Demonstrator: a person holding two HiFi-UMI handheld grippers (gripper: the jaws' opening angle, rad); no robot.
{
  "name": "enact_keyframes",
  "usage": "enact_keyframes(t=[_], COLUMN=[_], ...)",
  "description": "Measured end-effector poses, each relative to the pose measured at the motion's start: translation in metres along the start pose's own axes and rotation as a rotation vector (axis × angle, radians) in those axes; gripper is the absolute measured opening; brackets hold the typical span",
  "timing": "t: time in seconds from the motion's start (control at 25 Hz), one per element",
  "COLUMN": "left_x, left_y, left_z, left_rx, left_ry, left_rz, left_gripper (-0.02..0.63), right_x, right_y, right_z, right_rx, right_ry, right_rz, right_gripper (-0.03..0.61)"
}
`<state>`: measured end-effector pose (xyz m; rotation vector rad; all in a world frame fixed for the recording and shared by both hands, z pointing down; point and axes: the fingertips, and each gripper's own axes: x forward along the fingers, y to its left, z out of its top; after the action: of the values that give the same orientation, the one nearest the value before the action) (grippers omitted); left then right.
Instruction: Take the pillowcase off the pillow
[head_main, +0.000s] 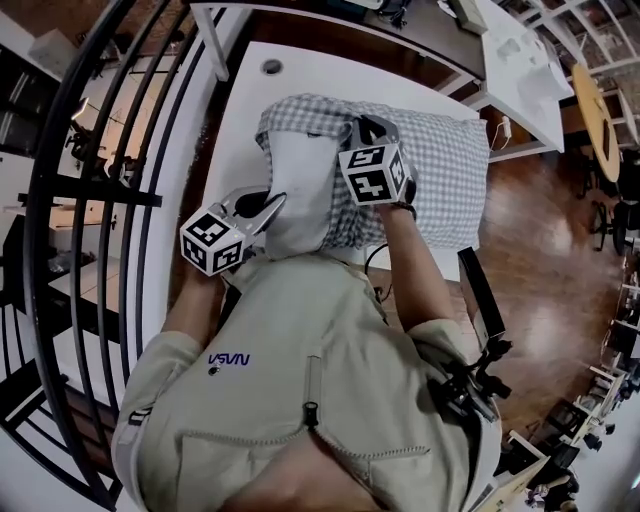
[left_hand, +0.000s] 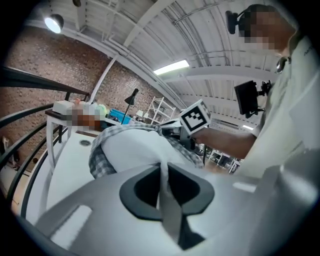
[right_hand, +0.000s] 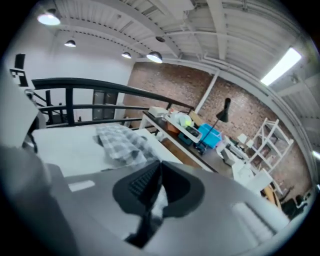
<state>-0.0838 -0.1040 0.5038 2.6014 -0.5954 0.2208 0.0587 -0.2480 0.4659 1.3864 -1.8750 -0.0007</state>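
A white pillow lies on the white table, half out of its grey checked pillowcase. My left gripper is at the pillow's bare near end. In the left gripper view its jaws are shut on a fold of the white pillow, with the checked pillowcase bunched behind. My right gripper is over the pillowcase's gathered open edge. In the right gripper view its jaws are shut, and the checked pillowcase runs into them.
A black metal railing curves along the table's left side. A desk with clutter stands beyond the far edge, and a wooden floor lies to the right. The person's torso fills the near side.
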Motion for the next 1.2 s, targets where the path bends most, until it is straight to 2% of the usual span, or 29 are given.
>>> enact_keyframes(t=[0.12,0.2,0.28,0.4,0.48,0.6,0.68,0.76,0.88,0.96,1.0,1.08,1.2], left_x=[-0.015,-0.022,-0.02,-0.014,-0.014,-0.02,-0.02,-0.016,-0.021,-0.032,-0.038,-0.044,-0.035], left_y=[-0.012,-0.015,-0.014,-0.005,0.0,-0.001,-0.005,-0.015,-0.026,-0.021,-0.016,-0.004,0.027], left_z=[-0.007,-0.016,-0.026,-0.037,-0.038,-0.021,-0.009,-0.012,-0.034,-0.043,-0.042,-0.03,0.004], left_rx=[-0.006,-0.034,-0.057,-0.064,-0.064,-0.072,-0.065,-0.05,-0.041,-0.028,-0.023,-0.02,-0.034], left_ry=[0.001,0.008,0.02,0.049,0.066,0.055,0.055,0.127,0.322,0.403,0.416,0.377,0.214], left_rz=[-0.032,-0.049,-0.055,-0.036,-0.028,-0.034,-0.062,-0.144,-0.289,-0.313,-0.307,-0.265,-0.108], left_gripper=[0.034,0.034,0.034,0.048,0.088,0.163,0.19,0.21,0.241,0.241,0.234,0.225,0.225], right_x=[-0.002,-0.005,-0.006,-0.005,-0.003,-0.006,-0.009,-0.01,-0.009,-0.01,-0.01,-0.011,-0.012], right_y=[-0.052,-0.067,-0.063,-0.042,-0.033,-0.029,-0.03,-0.03,-0.026,-0.024,-0.024,-0.021,-0.02], right_z=[-0.043,-0.078,-0.102,-0.112,-0.113,-0.114,-0.117,-0.118,-0.119,-0.116,-0.114,-0.112,-0.107], right_rx=[0.084,0.162,0.204,0.175,0.153,0.149,0.16,0.171,0.192,0.184,0.177,0.17,0.151], right_ry=[0.082,0.132,0.16,0.165,0.152,0.126,0.112,0.099,0.08,0.071,0.066,0.056,0.048], right_rz=[-0.107,-0.126,-0.113,-0.082,-0.067,-0.061,-0.064,-0.062,-0.048,-0.039,-0.034,-0.022,-0.015], right_gripper=[0.008,0.008,0.008,0.008,0.008,0.008,0.008,0.008,0.009,0.009,0.009,0.009,0.009])
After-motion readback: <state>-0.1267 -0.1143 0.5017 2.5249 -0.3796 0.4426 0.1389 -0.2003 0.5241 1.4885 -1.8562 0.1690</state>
